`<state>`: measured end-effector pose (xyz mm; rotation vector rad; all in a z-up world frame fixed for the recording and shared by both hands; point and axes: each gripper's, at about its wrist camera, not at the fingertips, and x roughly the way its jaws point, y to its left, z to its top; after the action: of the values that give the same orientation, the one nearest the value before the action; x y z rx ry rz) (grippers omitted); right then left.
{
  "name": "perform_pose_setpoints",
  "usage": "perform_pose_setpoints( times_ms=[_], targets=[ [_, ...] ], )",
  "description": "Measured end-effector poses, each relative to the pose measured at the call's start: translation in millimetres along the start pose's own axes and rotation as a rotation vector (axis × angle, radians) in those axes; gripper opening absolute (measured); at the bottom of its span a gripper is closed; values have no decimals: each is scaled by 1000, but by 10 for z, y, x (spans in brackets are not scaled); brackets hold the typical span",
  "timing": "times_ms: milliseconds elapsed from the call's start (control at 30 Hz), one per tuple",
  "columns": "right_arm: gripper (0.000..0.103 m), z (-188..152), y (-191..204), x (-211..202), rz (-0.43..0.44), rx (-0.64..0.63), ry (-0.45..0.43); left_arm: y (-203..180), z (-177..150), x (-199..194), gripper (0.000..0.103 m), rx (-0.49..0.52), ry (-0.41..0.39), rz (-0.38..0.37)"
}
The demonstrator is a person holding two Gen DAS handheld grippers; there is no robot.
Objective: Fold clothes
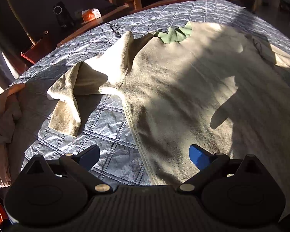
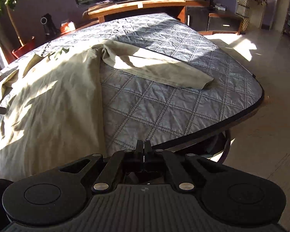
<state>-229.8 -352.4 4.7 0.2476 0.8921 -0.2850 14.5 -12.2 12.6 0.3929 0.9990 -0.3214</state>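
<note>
A beige fleece sweater (image 1: 183,96) lies spread flat on the grey quilted table cover (image 1: 110,127), with a green lining (image 1: 174,34) showing at the neck. Its left sleeve (image 1: 71,96) is bunched and folded over itself. My left gripper (image 1: 145,156) hovers open over the sweater's lower left side seam, with nothing between its blue pads (image 1: 197,154). In the right wrist view the sweater (image 2: 48,106) fills the left and its right sleeve (image 2: 160,71) stretches out over the cover (image 2: 164,106). My right gripper (image 2: 144,147) is shut near the table's front edge, right of the sweater's side, and no cloth shows between its fingers.
A heap of other tan clothing (image 1: 2,119) lies at the table's left edge. The cover's dark rim (image 2: 257,104) drops to tiled floor (image 2: 270,135) on the right. A wooden TV bench (image 2: 145,3) and a potted plant (image 2: 23,48) stand beyond the table.
</note>
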Motion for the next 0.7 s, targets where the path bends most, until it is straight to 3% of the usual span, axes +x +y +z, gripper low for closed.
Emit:
perform_pose_setpoints(
  times_ms=[133,200,300,433,500,533,567,600,633,700],
  targets=[
    [20,224,139,28,102,-28,-74,-20,-3,31,98,12,8,4],
    [21,422,320,182,155,-58,-86,-40,-8,68,98,21,25,16],
    [21,672,546,575,222,-73,-72,-67,-15,124,98,36,48,32],
    [21,820,712,1141,260,-144,20,-106,-44,203,98,68,79,53],
    [17,838,756,1259,233,-220,25,-112,-55,232,100,79,87,62],
    [9,858,764,1257,191,-253,19,-107,-55,238,102,80,87,66],
    [8,877,773,1255,149,-286,14,-102,-47,243,103,79,90,68],
    [22,898,773,1249,109,-314,6,-99,-37,249,103,76,92,69],
    [29,932,716,1225,88,-312,-10,-95,-28,254,103,74,95,71],
    [29,997,559,1183,92,-250,-27,-89,7,259,102,69,91,98]
  ],
)
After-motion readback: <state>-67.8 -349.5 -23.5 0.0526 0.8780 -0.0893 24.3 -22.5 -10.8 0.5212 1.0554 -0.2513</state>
